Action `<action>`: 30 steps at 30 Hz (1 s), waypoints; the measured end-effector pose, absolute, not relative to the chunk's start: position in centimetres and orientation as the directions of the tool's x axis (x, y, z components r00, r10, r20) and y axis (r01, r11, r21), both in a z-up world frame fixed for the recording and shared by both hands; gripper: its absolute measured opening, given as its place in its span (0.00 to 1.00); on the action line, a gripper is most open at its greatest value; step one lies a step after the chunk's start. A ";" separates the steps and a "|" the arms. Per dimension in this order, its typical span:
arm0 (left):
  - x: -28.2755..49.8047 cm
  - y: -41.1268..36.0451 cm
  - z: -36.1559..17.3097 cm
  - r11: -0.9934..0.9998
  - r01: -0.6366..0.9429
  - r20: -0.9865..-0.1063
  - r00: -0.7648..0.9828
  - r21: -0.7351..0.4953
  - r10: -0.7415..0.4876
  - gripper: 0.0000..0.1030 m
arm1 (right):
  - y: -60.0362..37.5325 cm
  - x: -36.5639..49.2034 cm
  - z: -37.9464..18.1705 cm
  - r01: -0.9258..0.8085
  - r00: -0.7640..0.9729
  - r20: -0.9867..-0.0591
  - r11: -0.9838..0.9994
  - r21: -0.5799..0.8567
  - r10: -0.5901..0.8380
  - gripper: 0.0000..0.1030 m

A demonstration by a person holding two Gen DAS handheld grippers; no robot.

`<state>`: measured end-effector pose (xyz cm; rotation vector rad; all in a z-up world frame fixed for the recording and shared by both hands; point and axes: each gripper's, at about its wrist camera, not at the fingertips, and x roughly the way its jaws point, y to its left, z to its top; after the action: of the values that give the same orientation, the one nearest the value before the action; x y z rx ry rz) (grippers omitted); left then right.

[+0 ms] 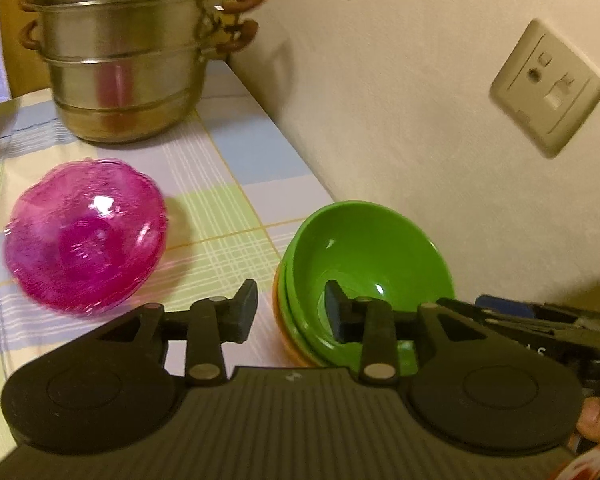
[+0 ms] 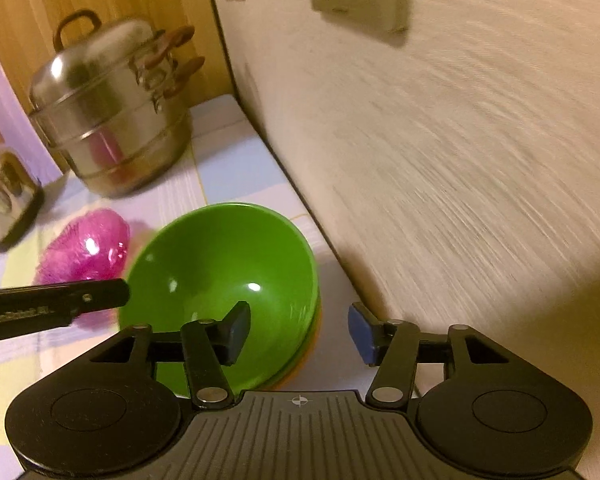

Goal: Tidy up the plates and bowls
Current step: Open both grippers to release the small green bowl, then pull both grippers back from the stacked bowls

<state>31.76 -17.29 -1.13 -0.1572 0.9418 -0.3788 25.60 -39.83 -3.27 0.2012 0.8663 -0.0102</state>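
Note:
A green bowl (image 1: 364,252) (image 2: 220,272) sits on top of a nested stack, with a second green bowl and an orange one under it, on the checked tablecloth close to the wall. My left gripper (image 1: 291,312) is open and straddles the stack's left rim, its right finger inside the bowl and its left finger outside; the pads do not press. My right gripper (image 2: 300,334) is open across the opposite rim, with its left finger inside the bowl and its blue-padded finger outside. A pink translucent bowl (image 1: 86,240) (image 2: 84,248) stands alone to the left.
A tall steel steamer pot (image 1: 128,60) (image 2: 112,120) with brown handles stands at the back of the table (image 1: 228,184). A shiny metal object (image 2: 4,196) sits at the far left. The wall with a socket plate (image 1: 548,88) runs along the table's right side.

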 end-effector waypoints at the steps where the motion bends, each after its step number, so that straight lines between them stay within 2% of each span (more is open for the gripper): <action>1: 31.0 -16.9 -0.7 0.924 0.240 -0.752 0.538 -0.297 -0.381 0.37 | -39.8 24.9 -3.1 0.092 0.650 -0.756 0.979 0.180 0.078 0.55; 2: 30.3 -16.5 -0.4 0.924 0.236 -0.746 0.545 -0.301 -0.383 0.40 | -39.6 24.3 -2.8 0.093 0.650 -0.755 0.978 0.187 0.083 0.56; 4: 28.7 -15.8 0.3 0.928 0.222 -0.739 0.562 -0.299 -0.372 0.54 | -39.3 22.8 -2.5 0.100 0.648 -0.756 0.975 0.200 0.089 0.58; 12: 21.9 -13.0 1.8 0.942 0.186 -0.716 0.614 -0.279 -0.333 0.80 | -37.4 16.4 -0.7 0.120 0.656 -0.748 0.964 0.237 0.102 0.68; 16: 18.7 -11.7 1.8 0.950 0.170 -0.715 0.626 -0.263 -0.310 0.86 | -36.3 13.3 0.3 0.127 0.669 -0.737 0.962 0.240 0.095 0.69; 30: 9.6 -9.4 1.4 0.961 0.153 -0.728 0.629 -0.229 -0.273 0.87 | -33.0 4.4 0.1 0.126 0.678 -0.732 0.970 0.207 0.068 0.73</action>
<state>9.58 -9.37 1.42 -0.1503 0.8577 -0.2449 4.45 -32.95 0.09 0.2496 0.8280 -0.0333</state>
